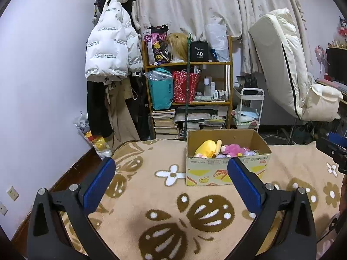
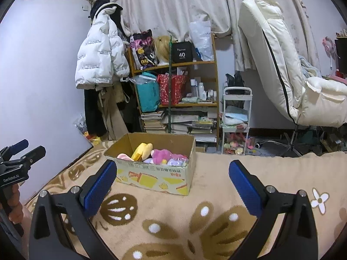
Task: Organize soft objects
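Observation:
A cardboard box (image 1: 225, 171) stands on a beige flowered blanket (image 1: 173, 205). Inside lie a yellow plush (image 1: 207, 148), a pink plush (image 1: 233, 149) and smaller pastel toys. In the right wrist view the box (image 2: 151, 175) holds the same yellow plush (image 2: 142, 150) and pink plush (image 2: 162, 155). My left gripper (image 1: 171, 169) is open and empty, in front of the box. My right gripper (image 2: 172, 171) is open and empty, in front of and right of the box. Each gripper shows at the other view's edge: the right gripper (image 1: 335, 149), the left gripper (image 2: 19, 158).
A wooden shelf (image 1: 188, 99) with bags, bottles and stacked books stands behind the bed. A white jacket (image 1: 112, 47) hangs on the left. A white cart (image 2: 236, 119) and a cream chair (image 2: 292, 75) stand right. A plush bag (image 1: 95, 138) leans at the wall.

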Demonstrator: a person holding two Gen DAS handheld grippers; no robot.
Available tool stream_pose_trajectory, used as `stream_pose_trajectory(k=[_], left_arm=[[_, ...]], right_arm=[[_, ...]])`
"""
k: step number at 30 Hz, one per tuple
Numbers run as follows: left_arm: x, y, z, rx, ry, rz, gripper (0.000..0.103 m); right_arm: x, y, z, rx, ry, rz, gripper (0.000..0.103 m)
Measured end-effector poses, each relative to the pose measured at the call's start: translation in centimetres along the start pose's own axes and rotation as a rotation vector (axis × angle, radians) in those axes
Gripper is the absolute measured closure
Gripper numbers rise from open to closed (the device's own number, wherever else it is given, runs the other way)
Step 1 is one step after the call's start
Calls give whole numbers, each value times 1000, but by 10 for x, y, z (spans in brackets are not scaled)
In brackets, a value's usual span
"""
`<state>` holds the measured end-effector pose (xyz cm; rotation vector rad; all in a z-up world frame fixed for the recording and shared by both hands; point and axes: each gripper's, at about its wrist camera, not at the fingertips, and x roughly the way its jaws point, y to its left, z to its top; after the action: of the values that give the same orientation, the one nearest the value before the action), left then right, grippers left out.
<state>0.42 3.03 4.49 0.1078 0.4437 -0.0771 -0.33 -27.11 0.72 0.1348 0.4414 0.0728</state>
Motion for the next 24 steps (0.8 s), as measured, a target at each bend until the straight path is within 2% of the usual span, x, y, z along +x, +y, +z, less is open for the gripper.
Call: stream_pose_trajectory(k=[8,24], left_arm=[[16,-1,-5,-3,48,-5,1],[29,-5,-12,1,90,-2,1]], right_arm=[[11,1,-6,-13,30,-7,0],[21,2,-7,-10,64,-21,0]])
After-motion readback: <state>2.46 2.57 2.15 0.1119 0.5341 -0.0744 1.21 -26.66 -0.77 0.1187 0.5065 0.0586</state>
